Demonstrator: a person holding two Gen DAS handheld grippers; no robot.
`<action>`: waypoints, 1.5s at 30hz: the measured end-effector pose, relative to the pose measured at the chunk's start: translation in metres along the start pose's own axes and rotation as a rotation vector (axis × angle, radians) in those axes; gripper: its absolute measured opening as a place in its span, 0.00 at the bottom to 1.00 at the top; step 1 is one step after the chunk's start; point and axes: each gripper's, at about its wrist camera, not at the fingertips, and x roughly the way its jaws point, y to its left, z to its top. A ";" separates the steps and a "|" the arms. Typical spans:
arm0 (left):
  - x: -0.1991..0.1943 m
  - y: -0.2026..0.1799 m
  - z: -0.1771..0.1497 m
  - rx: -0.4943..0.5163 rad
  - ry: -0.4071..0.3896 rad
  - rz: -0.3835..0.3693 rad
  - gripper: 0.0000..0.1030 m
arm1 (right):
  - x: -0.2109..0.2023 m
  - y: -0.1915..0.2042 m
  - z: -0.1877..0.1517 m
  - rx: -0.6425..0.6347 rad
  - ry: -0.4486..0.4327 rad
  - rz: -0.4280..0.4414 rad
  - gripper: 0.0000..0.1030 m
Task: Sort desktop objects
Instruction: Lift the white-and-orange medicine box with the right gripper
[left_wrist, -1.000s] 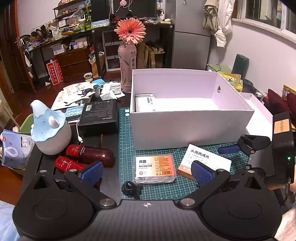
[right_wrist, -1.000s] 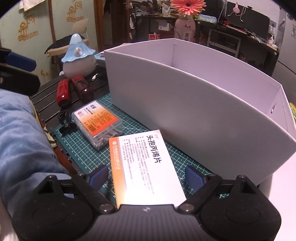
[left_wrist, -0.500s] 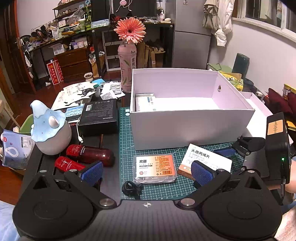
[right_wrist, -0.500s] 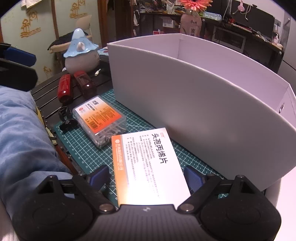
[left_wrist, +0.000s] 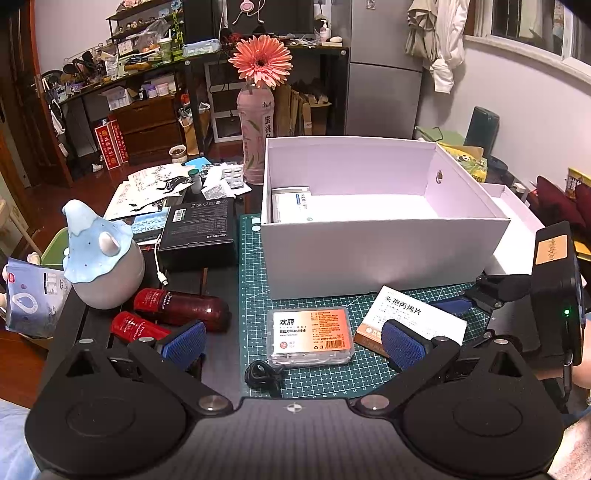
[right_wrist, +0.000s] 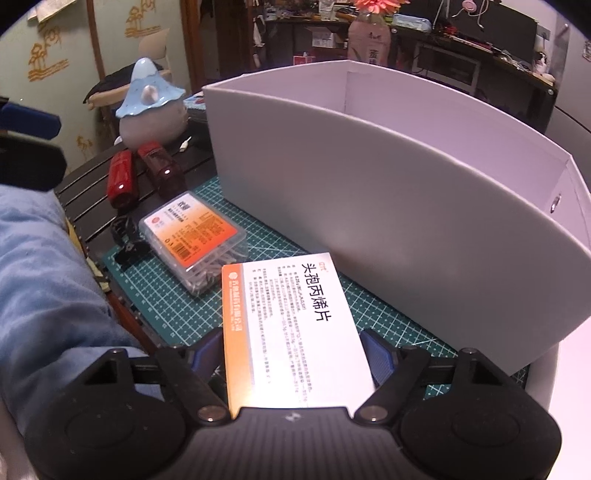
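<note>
already in the left wrist view, the medicine box (left_wrist: 410, 317) lay at four o'clock on the green mat (left_wrist: 255, 295), nearer the right gripper (left_wrist: 452, 306); the left gripper (left_wrist: 291, 345) stood open and empty. in the right wrist view, the right gripper (right_wrist: 291, 356) straddled the box's (right_wrist: 291, 325) short width, its long axis running to twelve o'clock; the jaws were closing, narrower than a second earlier.

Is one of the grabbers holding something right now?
Not yet. The right gripper is closing around the flat white-and-orange medicine box, fingers beside its long edges. The left gripper holds nothing.
</note>
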 end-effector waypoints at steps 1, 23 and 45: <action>0.000 0.000 0.000 0.001 0.001 0.001 1.00 | 0.000 0.000 0.000 0.003 0.001 0.000 0.76; -0.001 0.000 0.001 -0.001 -0.008 0.001 1.00 | 0.006 0.002 -0.002 -0.010 -0.005 -0.015 0.79; 0.001 0.008 0.001 -0.038 -0.004 0.000 1.00 | -0.013 0.006 0.004 0.025 -0.051 -0.024 0.75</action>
